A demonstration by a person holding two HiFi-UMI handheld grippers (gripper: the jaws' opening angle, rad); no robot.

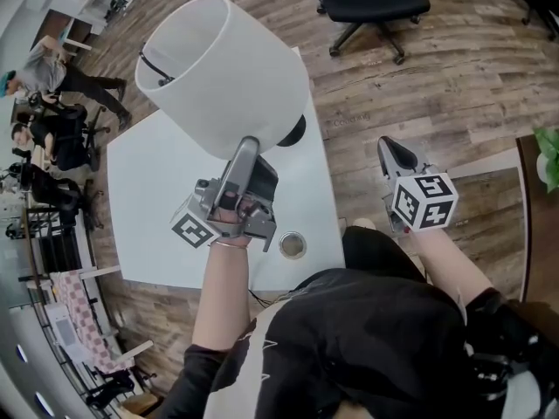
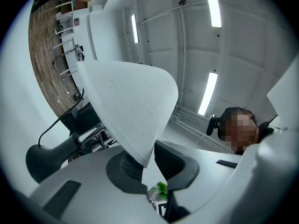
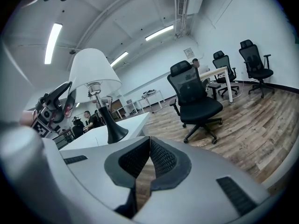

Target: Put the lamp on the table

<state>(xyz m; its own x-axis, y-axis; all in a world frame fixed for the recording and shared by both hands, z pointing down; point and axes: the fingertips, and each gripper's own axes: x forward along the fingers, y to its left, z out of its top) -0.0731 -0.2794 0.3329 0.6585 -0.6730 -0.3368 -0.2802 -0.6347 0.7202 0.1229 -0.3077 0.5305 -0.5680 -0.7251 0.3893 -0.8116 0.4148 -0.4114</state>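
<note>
The lamp has a white shade (image 1: 223, 64) and a black base (image 1: 293, 131) that seems to rest on the white table (image 1: 148, 208). My left gripper (image 1: 247, 147) is shut on the lower rim of the shade. In the left gripper view the shade's edge (image 2: 131, 111) is pinched between the pads, at my left gripper (image 2: 147, 164), with the lamp's black base (image 2: 46, 155) to the left. My right gripper (image 1: 390, 151) hangs shut and empty over the wood floor, right of the table. The right gripper view shows the lamp's shade (image 3: 93, 71) and base (image 3: 114, 132) upright beyond my right gripper (image 3: 148, 160).
A black office chair (image 1: 367, 3) stands on the floor beyond the table's far right corner. A round cable hole (image 1: 293, 245) sits at the table's near edge. A green plant (image 1: 550, 160) is at the far right. People (image 1: 52, 77) sit at desks to the left.
</note>
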